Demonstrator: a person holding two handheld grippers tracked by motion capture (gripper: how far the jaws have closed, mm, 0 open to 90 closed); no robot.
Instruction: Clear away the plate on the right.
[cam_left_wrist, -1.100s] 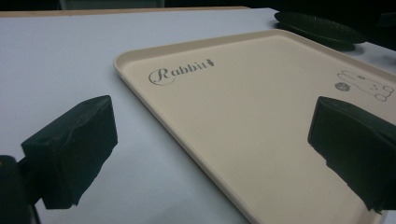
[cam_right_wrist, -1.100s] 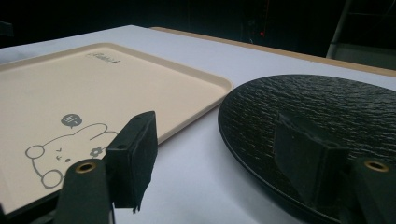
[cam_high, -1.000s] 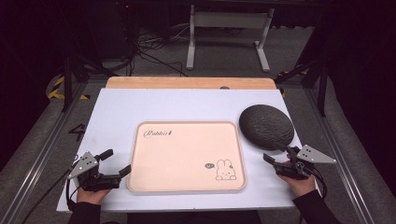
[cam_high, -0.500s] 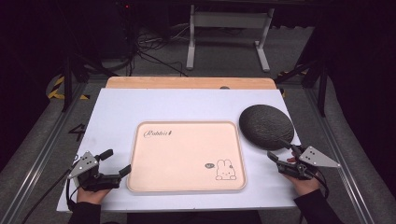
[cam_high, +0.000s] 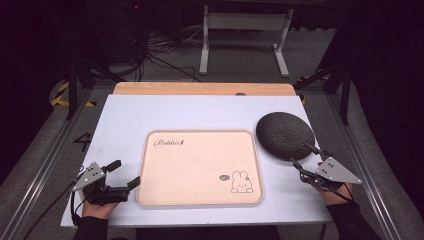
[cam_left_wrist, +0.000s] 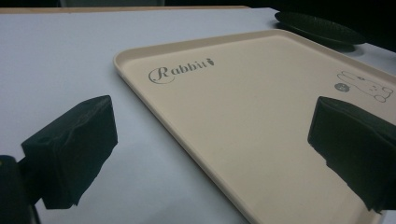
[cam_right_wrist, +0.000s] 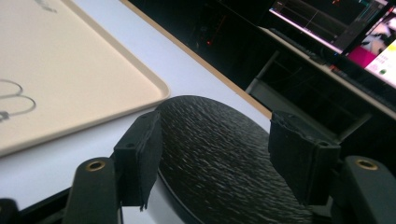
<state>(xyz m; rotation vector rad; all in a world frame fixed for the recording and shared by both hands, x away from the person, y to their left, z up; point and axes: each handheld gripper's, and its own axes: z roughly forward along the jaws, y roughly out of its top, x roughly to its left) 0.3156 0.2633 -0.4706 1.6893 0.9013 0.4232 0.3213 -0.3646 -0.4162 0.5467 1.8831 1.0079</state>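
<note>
A beige tray (cam_high: 200, 167) printed with a rabbit lies in the middle of the white table. A dark, rough round plate (cam_high: 285, 136) sits just right of it. My left gripper (cam_high: 126, 173) rests open at the tray's near left corner; in the left gripper view (cam_left_wrist: 210, 140) the tray's rim (cam_left_wrist: 243, 107) runs between the jaws, untouched. My right gripper (cam_high: 302, 154) is open at the plate's near edge. Its jaws have just been closing a little. In the right gripper view (cam_right_wrist: 212, 149) they stand to either side over the plate (cam_right_wrist: 224, 126) without pressing on it.
The white table top (cam_high: 150, 115) has a wooden strip (cam_high: 200, 88) along its far edge. Beyond it are a dark floor with cables and a metal stand (cam_high: 245, 35). Screens (cam_right_wrist: 350, 28) glow past the table in the right gripper view.
My right gripper has risen slightly and edged toward the dark plate. The left gripper, tray and plate have kept still.
</note>
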